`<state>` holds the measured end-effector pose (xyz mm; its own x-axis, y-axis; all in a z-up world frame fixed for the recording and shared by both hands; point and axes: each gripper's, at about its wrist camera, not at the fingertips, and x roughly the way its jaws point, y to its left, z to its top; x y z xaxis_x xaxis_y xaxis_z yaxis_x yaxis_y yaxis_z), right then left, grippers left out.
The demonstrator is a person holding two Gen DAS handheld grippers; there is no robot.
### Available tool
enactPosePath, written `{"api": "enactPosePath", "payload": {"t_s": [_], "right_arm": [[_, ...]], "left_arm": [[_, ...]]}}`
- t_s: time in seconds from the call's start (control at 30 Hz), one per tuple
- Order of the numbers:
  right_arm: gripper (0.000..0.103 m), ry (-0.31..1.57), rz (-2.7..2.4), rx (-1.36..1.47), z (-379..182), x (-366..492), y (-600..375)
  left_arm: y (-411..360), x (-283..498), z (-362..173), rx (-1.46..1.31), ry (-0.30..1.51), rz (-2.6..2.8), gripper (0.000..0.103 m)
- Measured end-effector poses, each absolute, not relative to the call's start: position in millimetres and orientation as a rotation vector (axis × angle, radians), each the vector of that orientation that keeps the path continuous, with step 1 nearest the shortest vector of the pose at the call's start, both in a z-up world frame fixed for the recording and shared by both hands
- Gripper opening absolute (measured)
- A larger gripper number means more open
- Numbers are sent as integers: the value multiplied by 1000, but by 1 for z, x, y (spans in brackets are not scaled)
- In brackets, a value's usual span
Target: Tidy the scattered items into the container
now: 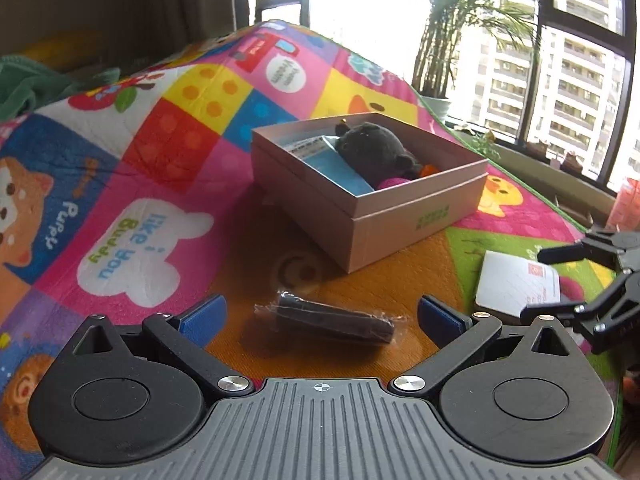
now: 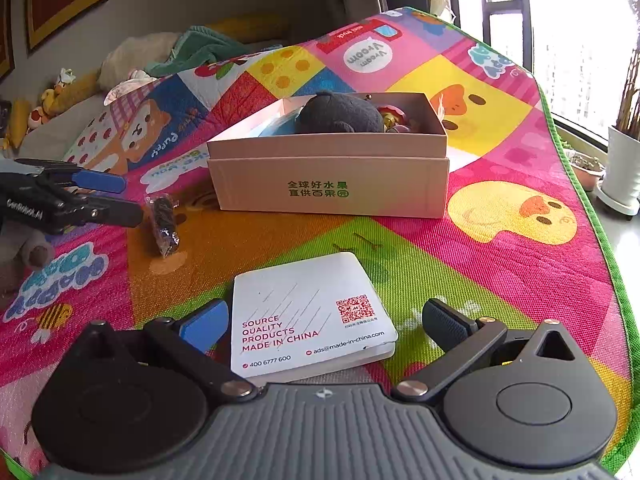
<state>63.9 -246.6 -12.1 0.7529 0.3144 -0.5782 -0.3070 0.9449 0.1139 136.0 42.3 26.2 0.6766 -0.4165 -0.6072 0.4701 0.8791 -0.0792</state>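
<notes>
Covering the floor, bright play mat (image 2: pixel 500 264), sunlit window (image 1: pixel 580 60) behind

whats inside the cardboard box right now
In the cardboard box: a dark plush toy, a blue packet beneath it, and something pink and orange. The plush hides whatever else lies underneath.

One cardboard box (image 2: pixel 328 184), one dark plush toy (image 2: pixel 340 114) inside it, one white booklet (image 2: pixel 308 320), one wrapped dark packet (image 1: pixel 334 318), and two hand-held grippers: left (image 1: pixel 320 312), right (image 2: pixel 326 322).
</notes>
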Motion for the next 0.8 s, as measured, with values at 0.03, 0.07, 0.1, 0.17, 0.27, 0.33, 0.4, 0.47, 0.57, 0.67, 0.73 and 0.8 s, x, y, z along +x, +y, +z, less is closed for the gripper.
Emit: {"api": "enactPosePath", "payload": {"t_s": [0.03,0.07,0.1,0.17,0.27,0.33,0.4,0.47,0.57,0.67,0.73,0.8], "right_arm": [[103,633,340,12,-12,64,-247],[103,634,340,12,-12,64,-247],[103,634,340,12,-12,64,-247],[103,634,340,12,-12,64,-247],[103,634,342,12,-12,65,-247],[103,635,342,10,-12,65,-246],[103,637,343,8,-13,65,-246],[103,638,343,4,-13,65,-246],[103,639,342,0,-12,65,-245],[103,641,342,-4,-12,65,-245],[103,644,341,-12,-12,65,-243],[103,647,339,-20,-12,65,-242]], "left_arm": [[43,144,23,58,678,-501,103],[44,152,21,37,691,-496,103],[44,159,18,22,703,-493,103],[44,169,15,-13,722,-507,103],[42,169,12,-68,754,-565,103],[35,161,11,-45,754,-585,103],[28,151,8,-14,761,-599,103],[22,140,4,-6,771,-611,103],[13,122,3,30,755,-621,103],[1,109,2,76,745,-553,103],[-7,105,1,100,746,-476,103],[-13,105,1,95,749,-421,103]]}}
